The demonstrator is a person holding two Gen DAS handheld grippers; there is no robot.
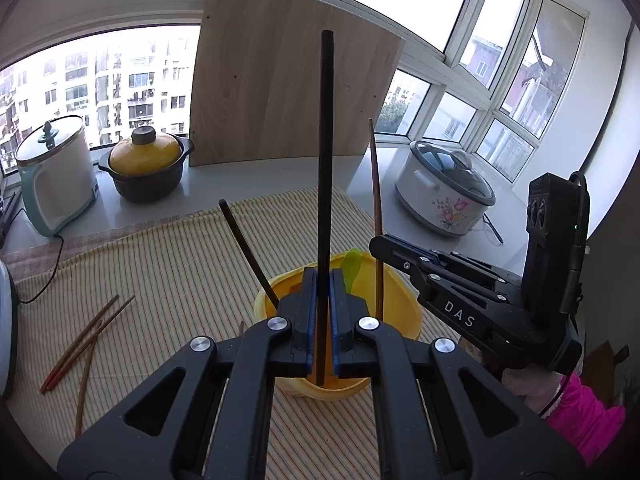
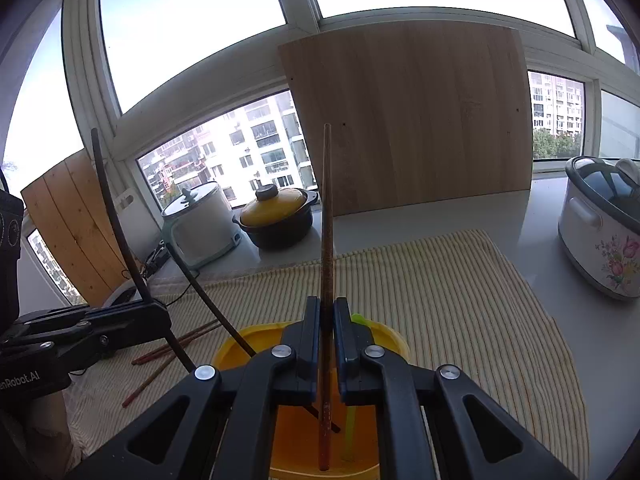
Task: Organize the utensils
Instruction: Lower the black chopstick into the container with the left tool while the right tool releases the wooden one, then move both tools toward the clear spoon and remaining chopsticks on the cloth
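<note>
Pale grey surface [image 1: 368, 176] under the windows. Striped cloth [image 1: 172, 264] spread on it, with a yellow tub [image 1: 404, 312] and loose brown chopsticks [image 1: 86, 344] on the cloth. On bare surface: white cooker [image 1: 56, 184], black pot with yellow lid [image 1: 146, 168], floral cooker [image 1: 446, 196], wooden board [image 1: 288, 80] leaning upright.
</note>
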